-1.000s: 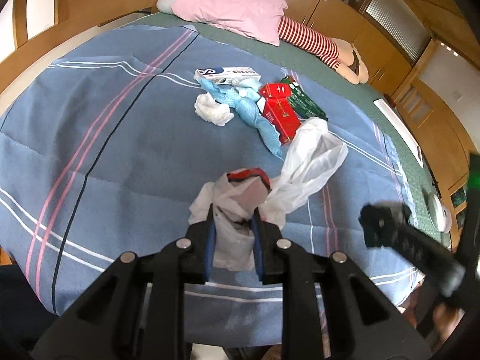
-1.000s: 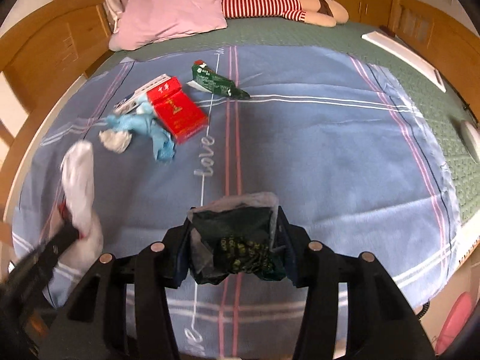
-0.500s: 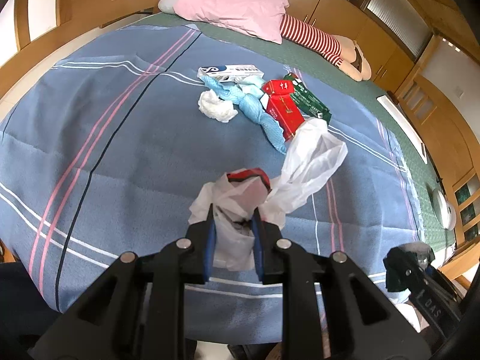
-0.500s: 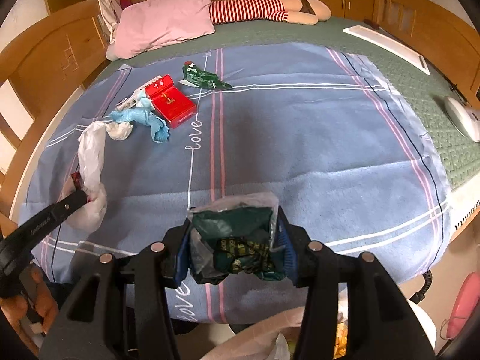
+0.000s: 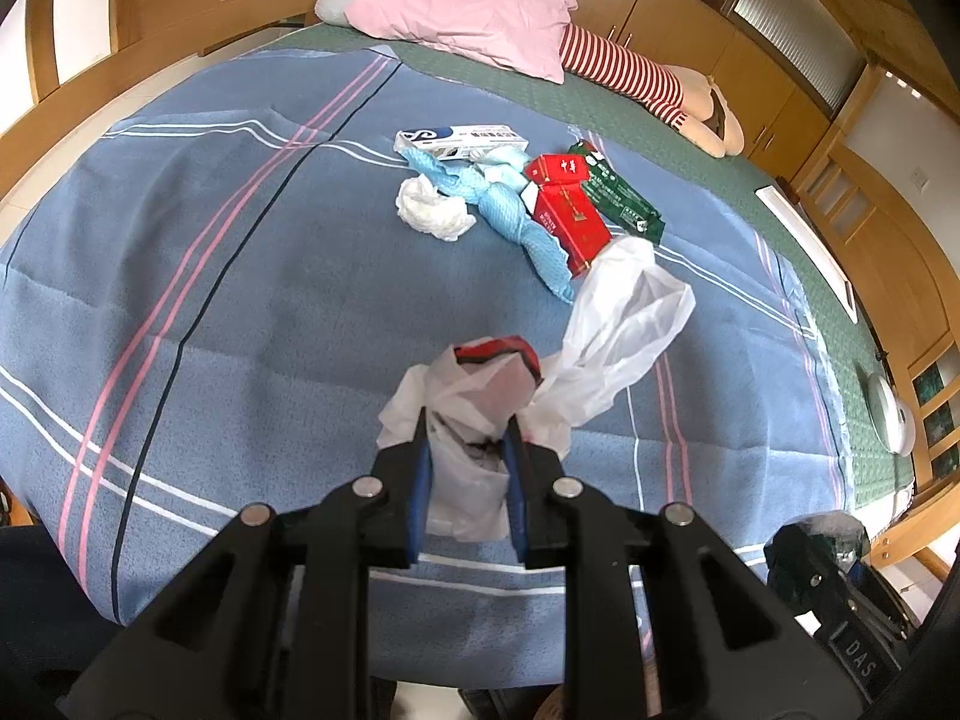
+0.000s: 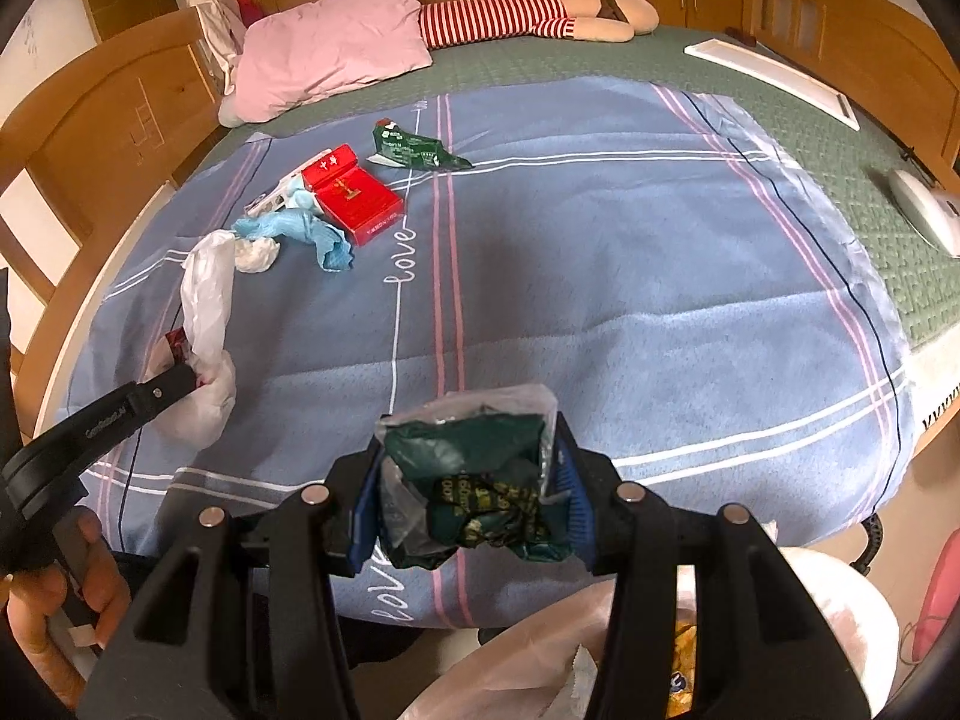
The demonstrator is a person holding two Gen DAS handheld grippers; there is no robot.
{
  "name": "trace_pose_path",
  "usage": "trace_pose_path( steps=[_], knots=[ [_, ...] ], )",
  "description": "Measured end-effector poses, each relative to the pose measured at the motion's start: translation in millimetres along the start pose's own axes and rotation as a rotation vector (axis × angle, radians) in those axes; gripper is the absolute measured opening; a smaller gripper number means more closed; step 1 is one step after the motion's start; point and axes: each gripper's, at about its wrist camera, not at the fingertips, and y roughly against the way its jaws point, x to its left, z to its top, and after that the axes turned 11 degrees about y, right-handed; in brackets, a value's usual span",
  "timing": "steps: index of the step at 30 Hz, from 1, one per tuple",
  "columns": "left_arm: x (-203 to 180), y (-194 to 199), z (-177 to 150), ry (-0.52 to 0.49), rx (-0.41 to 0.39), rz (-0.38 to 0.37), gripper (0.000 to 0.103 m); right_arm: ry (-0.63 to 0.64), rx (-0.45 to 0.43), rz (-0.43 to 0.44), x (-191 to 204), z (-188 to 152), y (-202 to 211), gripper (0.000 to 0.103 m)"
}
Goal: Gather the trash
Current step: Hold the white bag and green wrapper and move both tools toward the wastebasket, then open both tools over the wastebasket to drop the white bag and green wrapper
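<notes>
Left gripper (image 5: 465,450) clamping white bag (image 5: 480,414), right gripper (image 6: 468,483) clamping green wrapper (image 6: 474,480), possibly a bin (image 6: 840,606) below.

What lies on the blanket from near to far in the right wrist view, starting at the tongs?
Crumpled dark green wrapper in the right tongs → twisted light blue cloth → red cardboard box → flat green foil packet → pink pillow.

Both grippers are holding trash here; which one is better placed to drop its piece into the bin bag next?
Right. The right gripper, shut on the crumpled green wrapper, is off the bed's edge above the open bin bag. The left gripper holds its white plastic bag over the blanket.
</notes>
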Motion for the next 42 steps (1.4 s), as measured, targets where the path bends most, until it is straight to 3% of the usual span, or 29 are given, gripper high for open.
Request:
trace_pose_path(
  steps=[36,40,42],
  knots=[
    [-0.7,0.1,-0.8,-0.002,0.002,0.001,0.022,-0.049,-0.049,0.013,-2.7,-4.3,15.8,0.05],
    [-1.5,1.6,0.0,-0.008,0.002,-0.022,0.022,-0.03,-0.081,-0.011,-7.7,-4.3,37.1,0.05],
    [-6.1,1.7,-2.1,-0.03,0.028,-0.079,0.022,-0.006,-0.099,-0.033,-11.9,-8.6,55.0,0.05]
  ],
)
